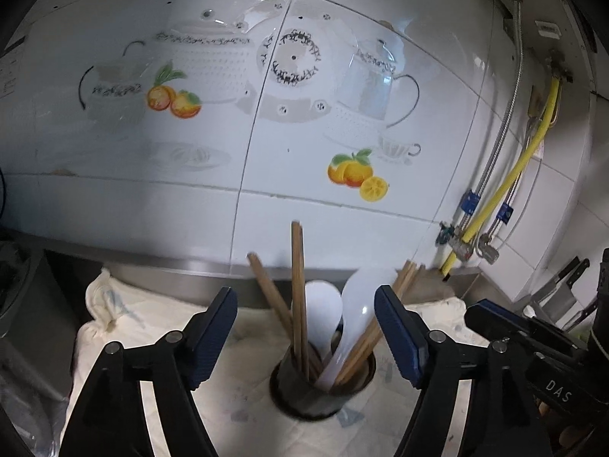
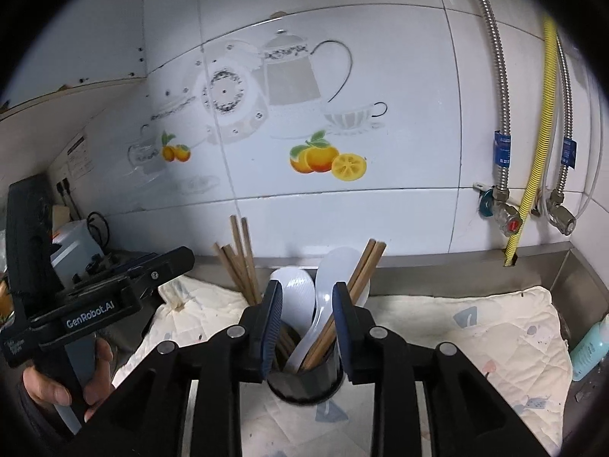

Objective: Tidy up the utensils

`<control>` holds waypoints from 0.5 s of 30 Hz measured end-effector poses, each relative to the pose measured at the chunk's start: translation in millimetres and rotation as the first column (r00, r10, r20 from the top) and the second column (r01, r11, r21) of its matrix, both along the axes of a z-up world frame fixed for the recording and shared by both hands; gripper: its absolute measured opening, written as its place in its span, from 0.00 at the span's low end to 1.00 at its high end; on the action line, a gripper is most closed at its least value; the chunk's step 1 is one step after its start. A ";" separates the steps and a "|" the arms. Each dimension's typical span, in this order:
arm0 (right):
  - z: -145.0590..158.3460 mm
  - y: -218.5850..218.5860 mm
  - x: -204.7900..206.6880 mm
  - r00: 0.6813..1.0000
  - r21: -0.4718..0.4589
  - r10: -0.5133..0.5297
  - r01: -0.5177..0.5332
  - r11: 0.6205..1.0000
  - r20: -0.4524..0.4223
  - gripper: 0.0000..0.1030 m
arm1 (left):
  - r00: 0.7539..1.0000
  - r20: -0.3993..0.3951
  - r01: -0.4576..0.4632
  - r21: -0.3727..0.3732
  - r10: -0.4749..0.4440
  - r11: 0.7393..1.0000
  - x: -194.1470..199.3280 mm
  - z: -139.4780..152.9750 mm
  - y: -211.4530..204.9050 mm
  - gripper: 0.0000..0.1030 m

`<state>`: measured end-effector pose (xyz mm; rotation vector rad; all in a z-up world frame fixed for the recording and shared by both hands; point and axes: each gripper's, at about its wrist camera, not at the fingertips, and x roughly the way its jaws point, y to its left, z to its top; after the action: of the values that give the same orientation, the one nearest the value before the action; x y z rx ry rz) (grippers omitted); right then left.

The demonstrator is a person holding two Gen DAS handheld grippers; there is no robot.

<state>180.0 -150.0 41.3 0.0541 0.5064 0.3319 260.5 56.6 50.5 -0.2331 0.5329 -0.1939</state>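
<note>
Both grippers, left (image 1: pixel 306 327) and right (image 2: pixel 307 323), hang empty with jaws apart. Just ahead stands the holder (image 2: pixel 304 382) with chopsticks (image 1: pixel 298 297) and spoons (image 2: pixel 327 297): probably light, stiff, slippery; grip mid-handle.

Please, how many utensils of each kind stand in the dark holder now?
White plastic spoons: 2
Wooden chopsticks: about 7 visible ends in the right wrist view; the exact count is hard to tell
Total in the holder: about 9
</note>
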 end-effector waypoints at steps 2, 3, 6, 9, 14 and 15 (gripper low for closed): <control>-0.6 -1.9 -8.2 1.000 -0.004 0.008 -0.008 1.000 -0.001 0.32 | 1.000 -0.015 -0.002 0.012 0.002 1.000 -11.0 -2.3 -0.9 0.80; -1.1 -3.3 -13.0 1.000 -0.008 0.008 -0.008 1.000 0.001 0.33 | 1.000 -0.023 -0.001 0.023 0.002 1.000 -16.2 -3.4 -2.3 0.80; -4.0 -9.1 -25.0 1.000 -0.001 0.006 -0.006 1.000 -0.010 0.40 | 0.999 -0.040 -0.006 0.061 0.008 0.998 -34.4 -6.6 -8.2 0.80; -7.7 -17.1 -37.8 1.000 0.013 0.001 -0.001 1.000 -0.023 0.42 | 0.998 -0.057 -0.006 0.078 0.010 0.997 -52.9 -8.3 -13.7 0.83; -11.0 -26.9 -57.7 0.999 0.017 -0.011 0.011 1.000 -0.049 0.45 | 0.998 -0.059 -0.026 0.093 0.031 0.995 -84.3 -8.0 -14.3 0.91; -11.2 -27.6 -62.0 0.999 0.010 -0.016 0.016 1.000 -0.049 0.46 | 0.998 -0.060 -0.029 0.097 0.035 0.995 -90.1 -7.9 -14.3 0.91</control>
<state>118.0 -177.6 30.1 0.0764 0.5528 0.3179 170.5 42.2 42.6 -0.1545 0.5979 -0.1298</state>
